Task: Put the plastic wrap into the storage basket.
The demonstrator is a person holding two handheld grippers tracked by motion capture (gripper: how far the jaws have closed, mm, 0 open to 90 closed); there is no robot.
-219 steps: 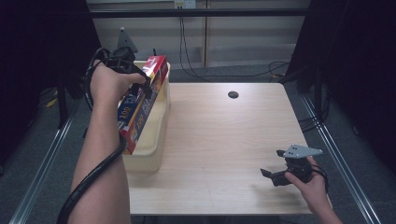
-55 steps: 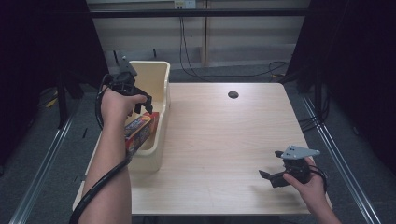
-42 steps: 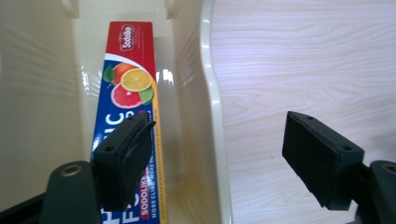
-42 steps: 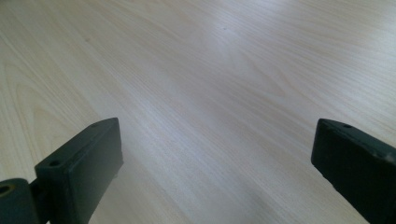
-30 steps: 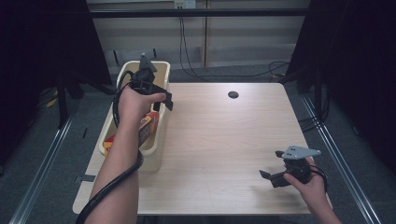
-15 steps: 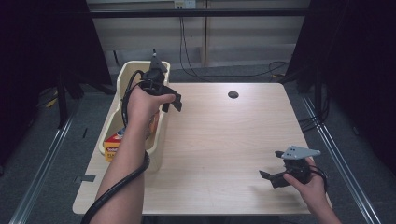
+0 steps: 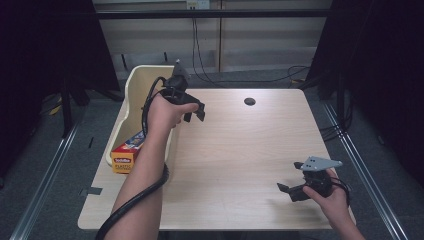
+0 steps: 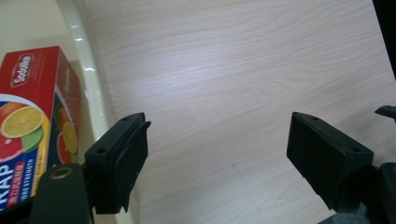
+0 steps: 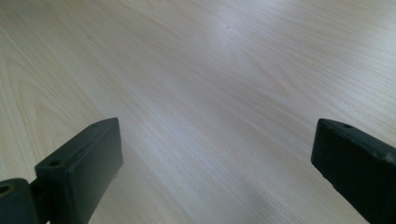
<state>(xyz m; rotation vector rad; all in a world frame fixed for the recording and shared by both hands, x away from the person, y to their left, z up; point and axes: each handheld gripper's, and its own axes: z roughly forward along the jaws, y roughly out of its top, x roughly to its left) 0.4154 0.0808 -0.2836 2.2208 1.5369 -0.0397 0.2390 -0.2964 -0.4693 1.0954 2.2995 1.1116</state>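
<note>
Red box [image 7: 125, 152] lies in the cream bin [image 7: 131, 85]; both claws, left [image 7: 195, 114] and right [image 7: 290, 191], gape wide, empty

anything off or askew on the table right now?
One thing: the red and yellow cardboard box pokes out over the near end of the cream plastic bin instead of lying fully inside. The left tongs are open over the light wooden table, apart from the box. Nothing spilled or visibly damaged.

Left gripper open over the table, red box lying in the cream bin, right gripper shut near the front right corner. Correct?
Not quite: the right gripper is open, its fingers wide apart in the right gripper view. The left gripper is open, and the red box lies in the cream bin.
</note>
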